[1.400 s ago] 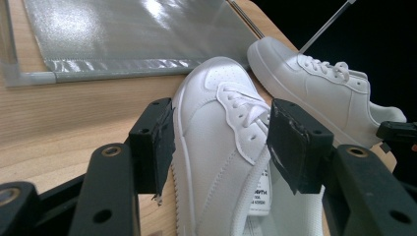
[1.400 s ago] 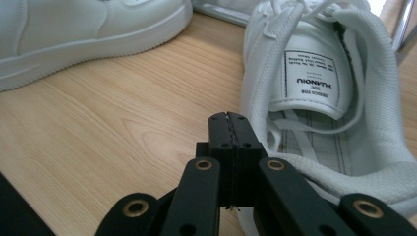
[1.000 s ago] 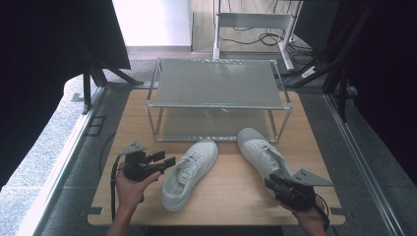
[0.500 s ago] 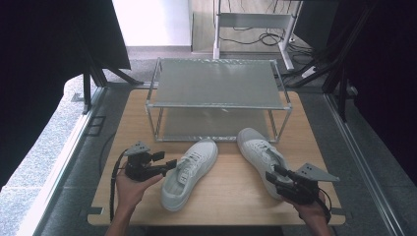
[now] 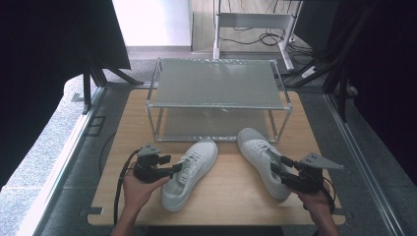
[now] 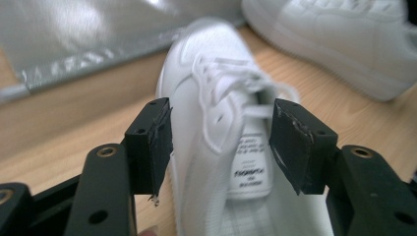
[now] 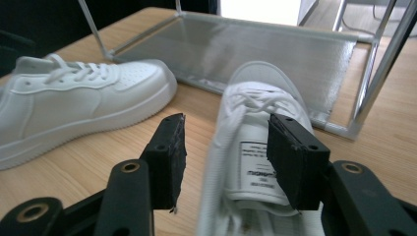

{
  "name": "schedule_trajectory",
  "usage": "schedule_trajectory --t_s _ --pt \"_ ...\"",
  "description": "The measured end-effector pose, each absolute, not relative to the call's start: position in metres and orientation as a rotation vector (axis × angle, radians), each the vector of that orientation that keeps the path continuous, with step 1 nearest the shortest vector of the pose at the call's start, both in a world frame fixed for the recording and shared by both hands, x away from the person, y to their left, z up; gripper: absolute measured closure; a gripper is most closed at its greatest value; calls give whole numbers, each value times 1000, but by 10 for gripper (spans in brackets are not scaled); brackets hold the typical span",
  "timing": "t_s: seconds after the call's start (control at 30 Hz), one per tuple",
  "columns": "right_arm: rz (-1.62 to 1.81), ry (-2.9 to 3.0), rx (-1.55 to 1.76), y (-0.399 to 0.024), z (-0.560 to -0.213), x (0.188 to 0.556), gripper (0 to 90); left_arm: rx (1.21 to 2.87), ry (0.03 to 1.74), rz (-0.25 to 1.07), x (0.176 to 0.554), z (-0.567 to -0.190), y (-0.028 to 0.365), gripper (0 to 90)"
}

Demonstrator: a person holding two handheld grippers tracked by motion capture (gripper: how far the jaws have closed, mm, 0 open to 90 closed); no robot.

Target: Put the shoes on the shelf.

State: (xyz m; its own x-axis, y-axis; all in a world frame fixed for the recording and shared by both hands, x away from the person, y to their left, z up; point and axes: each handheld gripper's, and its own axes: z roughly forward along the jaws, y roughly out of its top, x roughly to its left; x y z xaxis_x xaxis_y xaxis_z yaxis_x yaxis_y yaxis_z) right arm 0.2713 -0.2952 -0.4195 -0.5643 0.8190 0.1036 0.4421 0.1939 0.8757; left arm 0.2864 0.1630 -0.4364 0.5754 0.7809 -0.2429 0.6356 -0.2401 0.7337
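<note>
High view: my left gripper point(image 5: 173, 170) and right gripper point(image 5: 276, 166) gape wide, holding nothing, each straddling a white sneaker's collar on the table. Risk: thin wall slips when pinched.

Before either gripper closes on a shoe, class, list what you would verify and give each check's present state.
1. Left gripper open: ok.
2. Left gripper straddles the left shoe wall, one finger outside, one over the opening: ok.
3. Right gripper open: ok.
4. Right gripper straddles the right shoe side wall: ok.
5. Fingers deep enough for a firm hold: cannot tell.
6. Both shoes flat on the table, toes toward the rack: ok.
</note>
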Motion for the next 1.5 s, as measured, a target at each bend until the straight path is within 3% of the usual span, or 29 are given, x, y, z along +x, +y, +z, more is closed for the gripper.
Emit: schedule_trajectory --t_s 0.73,1.13,1.23,1.5 --pt "977 2295 1214 -300 -446 350 493 2114 1203 270 312 -456 135 526" --pt "797 2307 1196 -288 -456 362 645 2143 1240 329 318 -461 122 713" --pt "697 2321 1217 -283 -462 368 740 2148 1252 352 318 -461 120 767" --pt "691 2296 1284 -285 -464 371 850 2098 1272 323 318 -463 127 810"
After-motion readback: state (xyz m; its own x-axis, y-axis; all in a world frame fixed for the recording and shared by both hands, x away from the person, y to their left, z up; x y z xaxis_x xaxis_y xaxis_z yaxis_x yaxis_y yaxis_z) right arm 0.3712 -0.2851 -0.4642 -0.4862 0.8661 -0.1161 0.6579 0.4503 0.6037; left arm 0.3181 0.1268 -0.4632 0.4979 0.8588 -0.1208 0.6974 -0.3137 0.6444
